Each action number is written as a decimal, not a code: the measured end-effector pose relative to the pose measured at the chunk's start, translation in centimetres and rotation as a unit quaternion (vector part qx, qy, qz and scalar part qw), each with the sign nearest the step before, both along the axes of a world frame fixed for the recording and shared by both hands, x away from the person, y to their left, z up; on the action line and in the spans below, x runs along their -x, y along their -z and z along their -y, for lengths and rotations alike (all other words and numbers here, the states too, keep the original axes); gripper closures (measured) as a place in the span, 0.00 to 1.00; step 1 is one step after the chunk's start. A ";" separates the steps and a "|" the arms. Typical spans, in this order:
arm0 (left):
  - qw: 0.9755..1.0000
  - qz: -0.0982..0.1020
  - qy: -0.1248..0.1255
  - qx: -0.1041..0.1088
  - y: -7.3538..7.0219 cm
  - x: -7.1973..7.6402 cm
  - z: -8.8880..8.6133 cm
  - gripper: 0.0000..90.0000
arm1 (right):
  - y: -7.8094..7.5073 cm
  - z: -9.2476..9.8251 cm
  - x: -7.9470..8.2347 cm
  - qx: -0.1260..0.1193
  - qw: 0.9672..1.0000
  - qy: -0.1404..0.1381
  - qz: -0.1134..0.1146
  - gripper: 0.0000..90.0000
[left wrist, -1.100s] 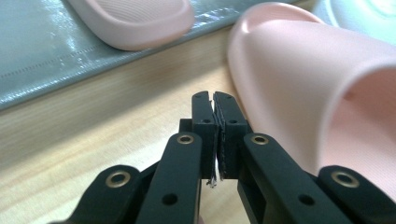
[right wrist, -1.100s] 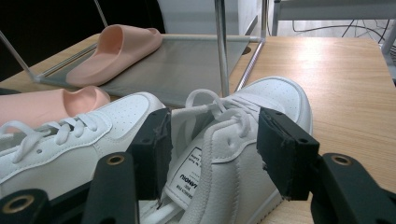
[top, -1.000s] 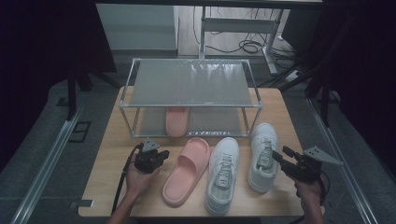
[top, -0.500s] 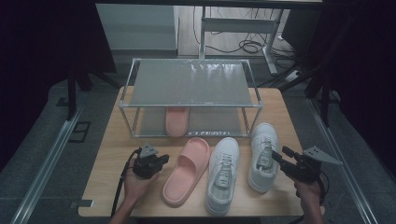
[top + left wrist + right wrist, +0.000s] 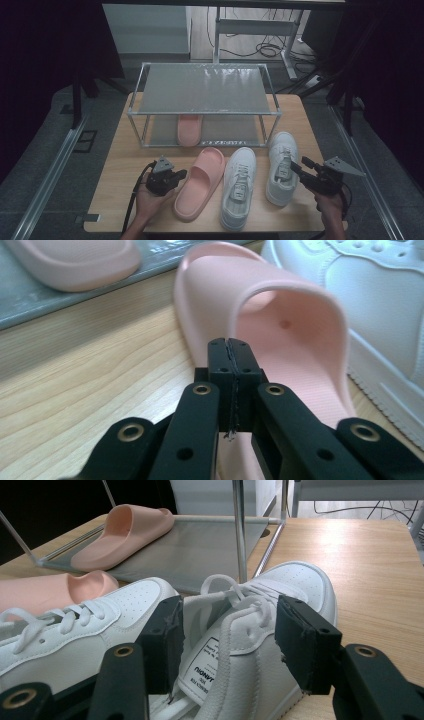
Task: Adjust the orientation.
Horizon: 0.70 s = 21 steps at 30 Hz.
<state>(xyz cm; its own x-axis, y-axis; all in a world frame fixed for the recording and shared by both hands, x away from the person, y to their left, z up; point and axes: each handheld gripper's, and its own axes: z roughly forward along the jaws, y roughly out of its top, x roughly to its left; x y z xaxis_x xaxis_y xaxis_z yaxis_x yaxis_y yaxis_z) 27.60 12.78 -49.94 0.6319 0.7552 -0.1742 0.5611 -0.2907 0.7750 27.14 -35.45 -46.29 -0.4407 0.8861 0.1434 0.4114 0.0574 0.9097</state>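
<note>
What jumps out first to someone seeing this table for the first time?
Probably the footwear lined up at the table's near edge: a pink slide beside two white sneakers. Its matching slide already sits on the lower shelf of the metal rack behind. The left gripper, shut, points at the near slide; the right gripper gapes around a sneaker's heel.

I see the wooden counter (image 5: 125, 165) across the middle of the high view, with a metal two-tier rack (image 5: 205, 90) standing at its far, upper half. On the rack's lower shelf, left of centre, lies a second pink slipper (image 5: 189, 129). Beyond it, at the top of the frame, cables (image 5: 260, 49) sprawl on the floor between table legs.
</note>
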 end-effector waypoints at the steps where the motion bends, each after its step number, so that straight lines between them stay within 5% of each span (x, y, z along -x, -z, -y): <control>1: 1.000 0.000 0.002 0.001 -0.1 0.1 0.1 1.00 | 0.0 0.0 0.0 0.000 1.000 0.000 0.001 0.51; 11: 1.000 -0.006 0.019 -0.007 0.3 -0.1 2.0 1.00 | 0.0 0.0 0.0 0.000 1.000 -0.001 0.000 0.51; 21: 1.000 -0.015 0.014 -0.007 0.9 -0.8 2.2 1.00 | 0.0 0.0 0.0 -0.001 1.000 0.000 -0.001 0.51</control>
